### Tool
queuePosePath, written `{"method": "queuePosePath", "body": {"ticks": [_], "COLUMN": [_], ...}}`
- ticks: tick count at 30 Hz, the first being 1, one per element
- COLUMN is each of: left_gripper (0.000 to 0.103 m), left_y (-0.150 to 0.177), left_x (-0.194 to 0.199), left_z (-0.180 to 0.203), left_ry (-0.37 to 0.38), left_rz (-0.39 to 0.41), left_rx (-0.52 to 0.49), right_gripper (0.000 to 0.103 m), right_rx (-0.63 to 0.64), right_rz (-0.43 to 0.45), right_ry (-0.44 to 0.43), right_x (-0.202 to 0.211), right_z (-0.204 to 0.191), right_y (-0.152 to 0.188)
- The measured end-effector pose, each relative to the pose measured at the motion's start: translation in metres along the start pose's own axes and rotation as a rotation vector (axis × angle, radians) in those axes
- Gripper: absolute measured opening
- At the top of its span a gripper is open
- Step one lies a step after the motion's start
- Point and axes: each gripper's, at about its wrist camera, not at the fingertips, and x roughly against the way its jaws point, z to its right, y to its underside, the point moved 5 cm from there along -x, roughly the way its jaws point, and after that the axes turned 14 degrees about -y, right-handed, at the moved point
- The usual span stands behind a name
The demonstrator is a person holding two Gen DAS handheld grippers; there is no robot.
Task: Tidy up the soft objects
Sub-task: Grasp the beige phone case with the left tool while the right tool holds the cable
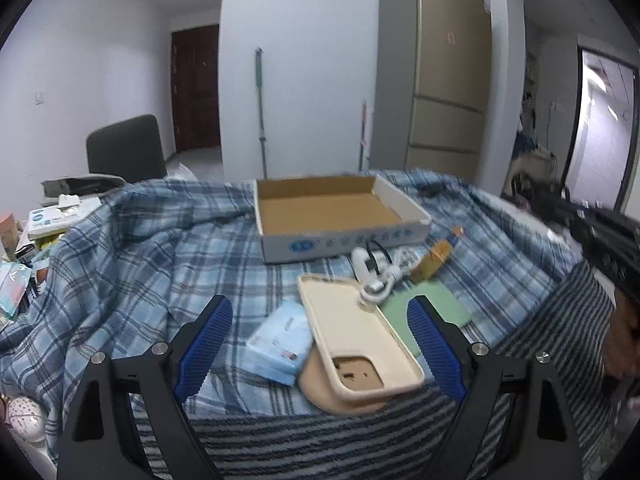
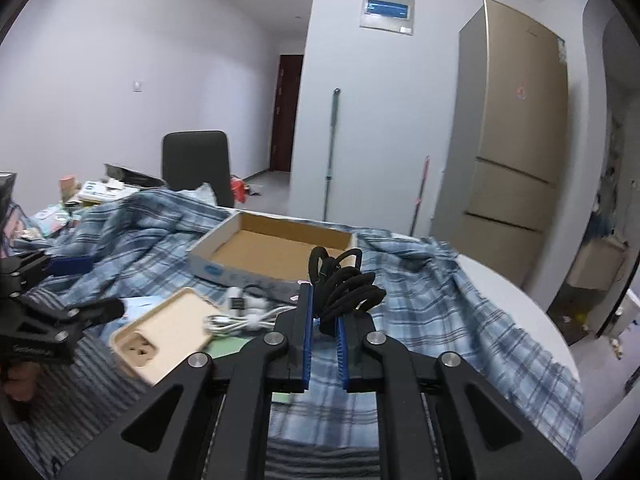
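Note:
My right gripper (image 2: pixel 325 312) is shut on a bundle of black hair ties (image 2: pixel 347 285) and holds it above the blue plaid cloth (image 2: pixel 440 312), just in front of the open cardboard box (image 2: pixel 276 254). My left gripper (image 1: pixel 320 320) is open and empty, low over a beige phone case (image 1: pixel 356 340), which lies between its fingers. A blue tissue pack (image 1: pixel 280 340) lies left of the case, a white coiled cable (image 1: pixel 380 276) beyond it. The box (image 1: pixel 332 216) is empty. The left gripper also shows at the left edge of the right wrist view (image 2: pixel 60 320).
A green card (image 1: pixel 432 308) and a small brown bottle (image 1: pixel 434 260) lie right of the case. Clutter of boxes and packets (image 1: pixel 52 220) sits at the far left. A black chair (image 1: pixel 128 152) stands behind the table. A fridge (image 1: pixel 436 76) stands at the back wall.

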Motion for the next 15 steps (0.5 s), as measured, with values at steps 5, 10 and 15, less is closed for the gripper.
{"method": "queuePosePath", "body": {"ticks": [5,10,15], "left_gripper": [0.091,0.091,0.091], "left_y": [0.018,0.030,0.028], "left_x": [-0.012,-0.024,-0.045], "left_z": [0.028,0.048,0.058], "left_ry": [-0.030,-0.049,-0.084], "left_rz": [-0.140,-0.214,-0.291], "left_rx": [-0.117,-0.162,-0.144], "right_gripper": [0.010,0.010,0.010], "right_rx": [-0.051,-0.082,-0.099], "right_rz": [-0.056,-0.063,-0.093], "right_ry": [0.001,-0.015,-0.023], "right_x": [-0.022,-0.025,-0.032], "right_z": [0.009,0.015,0.016], "right_y": [0.020,0.027,0.033]}}
